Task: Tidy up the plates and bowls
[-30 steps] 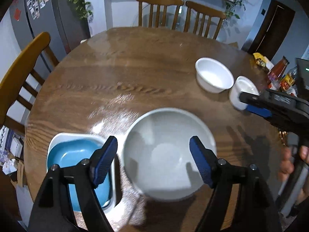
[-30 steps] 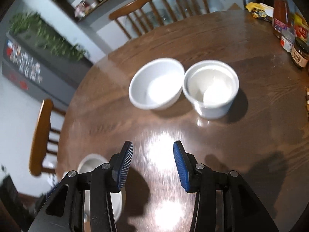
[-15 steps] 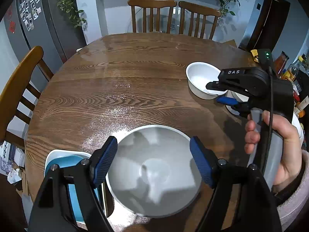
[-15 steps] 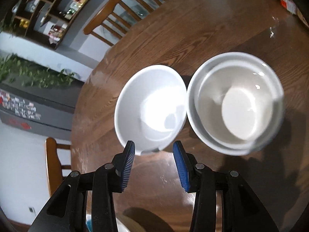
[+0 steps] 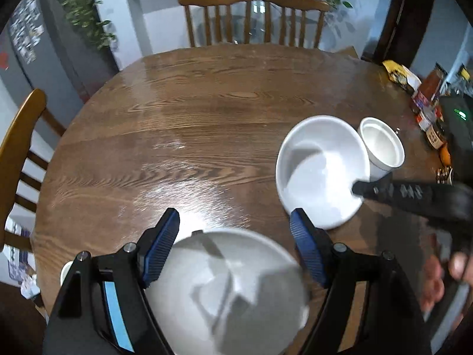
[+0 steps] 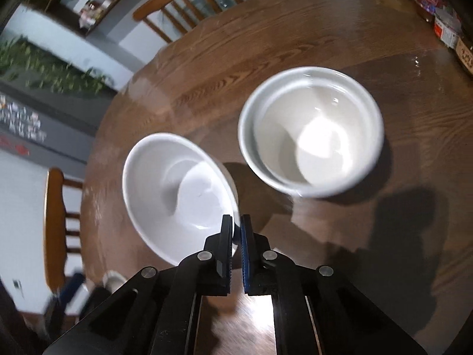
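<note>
Round wooden desk [image 5: 183, 124], wooden chairs [image 5: 254, 17] around it, packets and jars [image 5: 425, 100] at the far right edge.

Right tool [image 6: 236, 230]: jaws have just been closing, now clamped on the near rim of the shallow white bowl [image 6: 177, 189]. One pad inside the rim, the other outside. Bowl looks tilted, near edge up. In the left wrist view the same bowl [image 5: 322, 171] sits right of centre with the right tool [image 5: 359, 189] reaching in from the right; a blurred hand [image 5: 443, 278] is behind it.

Deeper white bowl [image 6: 313, 139] just beside it on the right, upright on the desk; seems to have a second bowl nested inside, can't confirm.

Left tool [image 5: 236, 236]: jaws wide apart, gripping nothing. Below it a big grey bowl [image 5: 230, 290], blurred; can't tell if the pads touch its rim. A blue and white dish [image 5: 112, 304] is partly hidden behind the left finger.
</note>
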`<control>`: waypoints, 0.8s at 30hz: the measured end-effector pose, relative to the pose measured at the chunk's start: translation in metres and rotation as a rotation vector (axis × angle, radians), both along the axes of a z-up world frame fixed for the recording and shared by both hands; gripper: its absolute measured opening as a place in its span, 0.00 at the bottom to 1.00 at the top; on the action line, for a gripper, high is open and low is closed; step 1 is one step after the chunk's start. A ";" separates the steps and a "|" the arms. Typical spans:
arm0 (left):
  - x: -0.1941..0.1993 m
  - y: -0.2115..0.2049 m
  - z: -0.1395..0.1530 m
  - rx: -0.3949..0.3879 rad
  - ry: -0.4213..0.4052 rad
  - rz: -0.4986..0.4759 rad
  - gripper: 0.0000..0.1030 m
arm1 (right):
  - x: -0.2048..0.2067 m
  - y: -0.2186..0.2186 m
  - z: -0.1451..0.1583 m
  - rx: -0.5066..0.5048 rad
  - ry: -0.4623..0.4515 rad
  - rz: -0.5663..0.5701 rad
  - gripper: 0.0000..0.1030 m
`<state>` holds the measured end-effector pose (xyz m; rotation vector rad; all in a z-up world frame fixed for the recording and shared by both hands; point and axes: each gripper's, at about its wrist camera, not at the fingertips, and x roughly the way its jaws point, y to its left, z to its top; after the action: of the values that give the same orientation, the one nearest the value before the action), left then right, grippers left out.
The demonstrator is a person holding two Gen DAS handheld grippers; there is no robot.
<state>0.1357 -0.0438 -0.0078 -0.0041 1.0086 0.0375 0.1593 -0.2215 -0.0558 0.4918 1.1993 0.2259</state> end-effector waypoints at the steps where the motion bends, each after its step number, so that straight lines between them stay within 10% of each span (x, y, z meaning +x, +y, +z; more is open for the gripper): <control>1: 0.004 -0.005 -0.002 0.000 0.005 -0.014 0.74 | -0.002 -0.003 -0.001 0.001 0.007 0.004 0.06; 10: 0.010 -0.047 -0.018 0.033 0.058 -0.164 0.71 | -0.033 -0.027 -0.009 0.060 0.088 0.070 0.06; 20: 0.001 -0.072 -0.035 0.012 0.131 -0.268 0.17 | -0.052 -0.029 -0.006 0.008 0.086 0.103 0.06; 24: -0.005 -0.076 -0.036 0.026 0.132 -0.274 0.16 | -0.055 -0.027 -0.004 -0.031 0.065 0.109 0.06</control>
<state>0.1307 -0.1202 -0.0437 0.1615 1.1334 -0.2019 0.1038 -0.2482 -0.0597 0.4093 1.2928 0.2859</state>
